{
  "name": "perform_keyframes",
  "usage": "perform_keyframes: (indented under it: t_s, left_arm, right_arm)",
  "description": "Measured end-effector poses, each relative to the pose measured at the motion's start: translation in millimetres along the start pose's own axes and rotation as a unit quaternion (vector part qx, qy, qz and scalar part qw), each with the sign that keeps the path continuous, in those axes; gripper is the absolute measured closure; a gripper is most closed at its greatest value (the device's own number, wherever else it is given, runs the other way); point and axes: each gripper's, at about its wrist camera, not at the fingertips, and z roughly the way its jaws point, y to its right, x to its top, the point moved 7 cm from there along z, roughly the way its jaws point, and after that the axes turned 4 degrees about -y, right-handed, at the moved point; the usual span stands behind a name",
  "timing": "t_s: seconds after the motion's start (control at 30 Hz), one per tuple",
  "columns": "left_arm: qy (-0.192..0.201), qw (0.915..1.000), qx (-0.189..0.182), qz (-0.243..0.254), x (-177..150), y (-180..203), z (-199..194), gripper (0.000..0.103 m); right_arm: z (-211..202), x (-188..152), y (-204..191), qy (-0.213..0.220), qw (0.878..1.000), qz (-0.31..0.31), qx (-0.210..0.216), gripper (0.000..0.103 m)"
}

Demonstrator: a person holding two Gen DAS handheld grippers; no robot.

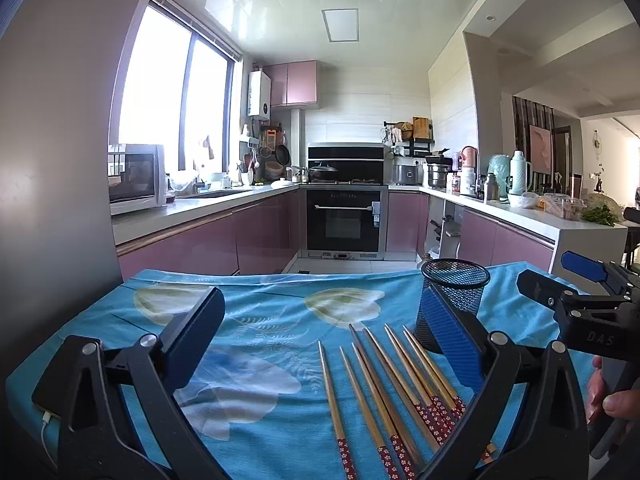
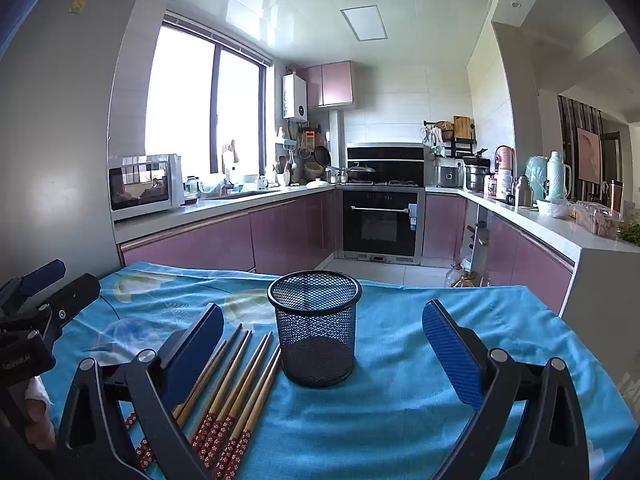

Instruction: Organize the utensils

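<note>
Both grippers are held low over the table, side by side, tipped just a bit downward toward the far kitchen. The left gripper (image 1: 320, 332) has its jaws spread as wide as they go, nothing between the pads but air and cloth. Same deal with the right gripper (image 2: 324, 336): wide open, holding nothing. In the left wrist view you can see a person's hand (image 1: 612, 404) at the right edge wrapped around the right gripper's handle, and in the right wrist view fingers (image 2: 38, 420) show at the lower left on the other handle.

Closest to the cameras are the chopsticks (image 1: 384, 392), wooden with red flowery ends, lying loose and roughly parallel on the blue floral tablecloth (image 1: 260, 320), tips pointing away. They sit on the right half of the left gripper's span, and in the right view they pass under its left finger.

Just past the chopstick tips stands the black mesh holder (image 2: 316, 328), upright, looks empty, right between the right gripper's open fingers but a bit further out, not touching them. From the left view it's partly behind the right-hand blue pad.

Beyond the table edge: pink kitchen cabinets (image 2: 288, 232), a built-in oven (image 2: 380, 220), a microwave (image 2: 144, 184) by the window.
</note>
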Motion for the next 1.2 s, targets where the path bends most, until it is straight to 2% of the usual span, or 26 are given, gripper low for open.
perform_keyframes:
  t_s: [1.2]
  left_arm:
    - [0.003, 1.0000, -0.005, 0.002, -0.7, 5.4, 0.1, 0.006]
  right_arm:
    - [-1.2, 2.1, 0.3, 0.002, 1.000, 0.004, 0.002, 0.007]
